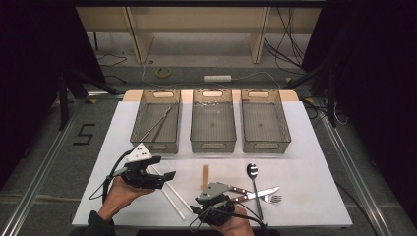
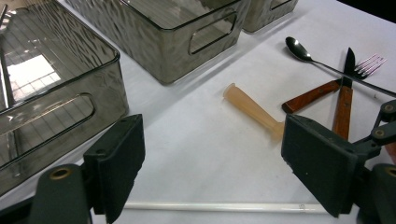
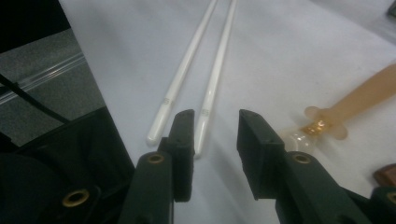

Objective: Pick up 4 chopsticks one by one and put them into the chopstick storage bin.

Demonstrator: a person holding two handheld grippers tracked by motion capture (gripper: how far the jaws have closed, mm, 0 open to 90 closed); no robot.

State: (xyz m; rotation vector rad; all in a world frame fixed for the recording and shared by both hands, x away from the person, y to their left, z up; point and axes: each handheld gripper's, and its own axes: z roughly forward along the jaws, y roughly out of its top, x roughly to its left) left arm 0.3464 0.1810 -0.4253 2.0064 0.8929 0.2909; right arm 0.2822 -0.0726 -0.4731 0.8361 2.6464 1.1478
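The right gripper (image 3: 212, 140) hung over the white chopsticks (image 3: 219, 70) on the table (image 1: 305, 147), jaws partly open and empty, one chopstick's end between them. The left gripper (image 2: 212, 168) stood wide open, holding nothing.

Lower ends of both white chopsticks (image 1: 173, 195) behind the right gripper (image 1: 215, 202), spoon's handle (image 1: 256, 194) cut off below

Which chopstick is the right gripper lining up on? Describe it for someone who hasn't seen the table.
Start at the white board under the three grey bins. Near its front edge, between the two grippers, lie two white chopsticks side by side. The one meant has its near end in front of the gap between the right gripper's open jaws; its twin lies outside them.
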